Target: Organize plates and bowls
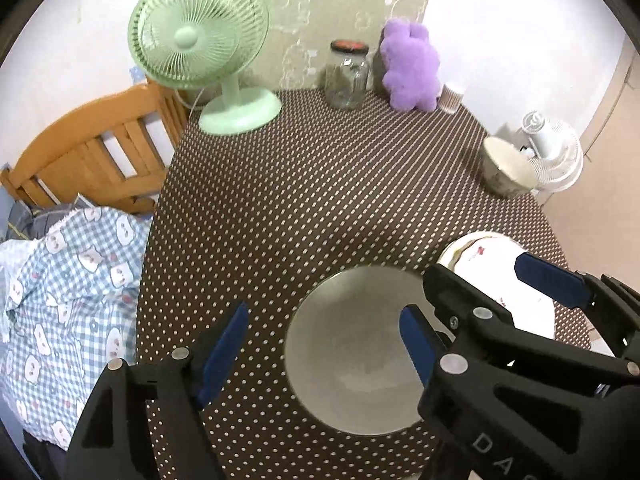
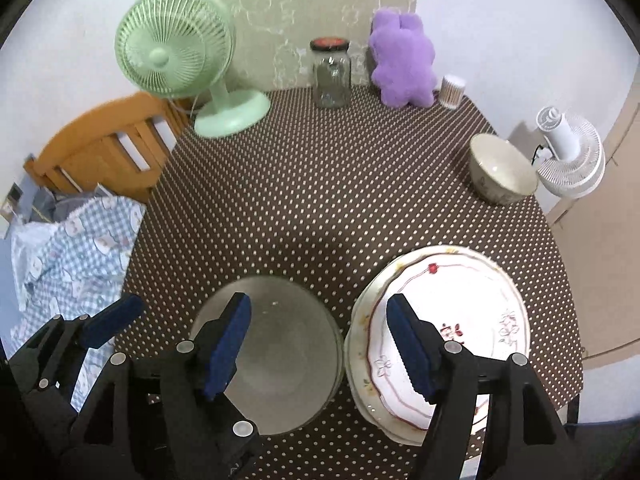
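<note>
L gripper [image 1: 320, 344] hangs w/ blue pads spread wide, nothing between them; it sits above the shallow grey round bowl [image 1: 354, 350] near the front edge of the brown polka-dot tablecloth [image 1: 320, 184]. R gripper [image 2: 318, 344] is likewise wide open and empty, straddling the gap between that bowl and the stack of white floral-rimmed ceramic plates [image 2: 472, 320] at the front-right edge; bowl and stack lie just beside each other. A beige patterned ceramic bowl [image 2: 502, 174] stands alone near the right edge, well apart from the rest, prob. not yet sorted.

Risks, as I judge them: the two grippers crowd each other, so a quick move could knock pads together or clip the plate rim. The stack looks slightly offset, so a nudge may slide the top plate. The beige bowl sits close to the cloth's edge; a clumsy reach could push it off.

Hard to tell: how many plates are stacked, whether the grey bowl is one or several nested, and the stack's near side, hidden behind R gripper's body.
</note>
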`<state>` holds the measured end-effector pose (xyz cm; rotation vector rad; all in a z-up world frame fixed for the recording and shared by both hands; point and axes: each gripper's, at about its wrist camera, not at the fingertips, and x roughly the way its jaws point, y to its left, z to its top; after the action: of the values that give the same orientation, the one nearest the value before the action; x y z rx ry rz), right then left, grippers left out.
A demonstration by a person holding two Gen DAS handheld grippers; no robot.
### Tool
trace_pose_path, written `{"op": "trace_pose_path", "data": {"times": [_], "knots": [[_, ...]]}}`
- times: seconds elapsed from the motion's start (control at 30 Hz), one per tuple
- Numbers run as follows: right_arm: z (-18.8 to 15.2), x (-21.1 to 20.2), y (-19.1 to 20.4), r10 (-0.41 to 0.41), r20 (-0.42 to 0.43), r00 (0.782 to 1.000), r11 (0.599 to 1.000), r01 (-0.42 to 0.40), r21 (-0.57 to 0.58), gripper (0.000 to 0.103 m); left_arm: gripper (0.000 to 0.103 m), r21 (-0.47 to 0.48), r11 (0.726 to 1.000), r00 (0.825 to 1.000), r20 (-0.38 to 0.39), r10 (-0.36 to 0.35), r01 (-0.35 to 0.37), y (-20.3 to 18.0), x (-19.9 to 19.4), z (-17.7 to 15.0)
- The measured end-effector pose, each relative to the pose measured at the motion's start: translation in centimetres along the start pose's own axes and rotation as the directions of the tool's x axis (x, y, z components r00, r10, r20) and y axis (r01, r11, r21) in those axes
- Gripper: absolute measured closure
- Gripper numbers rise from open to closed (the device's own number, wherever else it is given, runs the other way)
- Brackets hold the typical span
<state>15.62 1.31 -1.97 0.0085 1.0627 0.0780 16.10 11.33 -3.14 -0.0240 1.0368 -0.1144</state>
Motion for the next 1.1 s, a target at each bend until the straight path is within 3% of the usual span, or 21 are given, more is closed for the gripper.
{"op": "trace_pose_path", "data": {"times": [0.57,1.1], "knots": [[2.7,-4.1,-8.3,0.021,0.068,0.997,1.0,-0.022,0.015,0.03,0.025,-0.026,1.0,0.998,0.06,0.008,-0.007,-8.3,-2.2,3.0],[7.1,-3.1,-20.8,0.028,0.087,0.996,0.999,-0.03,0.026,0.03,0.033,-0.037,0.999,0.997,0.077,0.022,-0.019,-19.7,0.6,7.9]]}}
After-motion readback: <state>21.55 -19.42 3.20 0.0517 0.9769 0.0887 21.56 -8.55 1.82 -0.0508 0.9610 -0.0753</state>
